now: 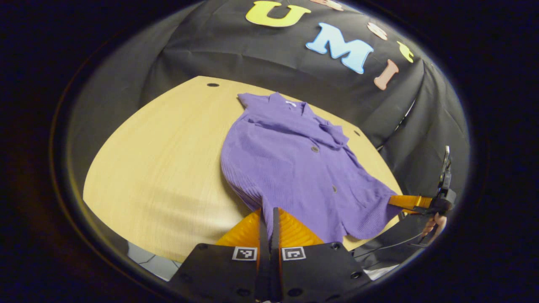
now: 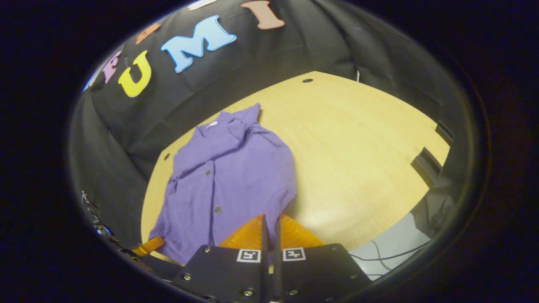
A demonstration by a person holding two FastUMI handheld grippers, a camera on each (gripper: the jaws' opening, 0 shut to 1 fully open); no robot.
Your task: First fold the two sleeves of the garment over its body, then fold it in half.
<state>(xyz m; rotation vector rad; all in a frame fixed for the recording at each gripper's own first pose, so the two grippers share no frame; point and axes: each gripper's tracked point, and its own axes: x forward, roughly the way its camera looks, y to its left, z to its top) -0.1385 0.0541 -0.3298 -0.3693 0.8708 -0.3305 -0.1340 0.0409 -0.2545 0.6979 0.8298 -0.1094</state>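
Observation:
A purple button-up shirt [image 1: 294, 164] lies front-up on the wooden table [image 1: 160, 160], collar at the far end and both sleeves folded in over the body. In the left gripper view my left gripper [image 1: 269, 210] is shut on one near corner of the hem. The right gripper [image 1: 391, 200] pinches the other hem corner off to the right, with a hand [image 1: 436, 223] behind it. The right gripper view shows the shirt [image 2: 227, 172] again, with my right gripper [image 2: 271, 216] shut on its hem corner and the left gripper [image 2: 158, 240] at the lower left corner.
Black cloth walls close in the table's far side. A small round hole [image 1: 212, 85] sits near the far table corner. In the right gripper view, bare tabletop [image 2: 358, 147] stretches right of the shirt, a notch [image 2: 425, 164] cuts the right edge, and cables [image 2: 379, 256] lie on the floor.

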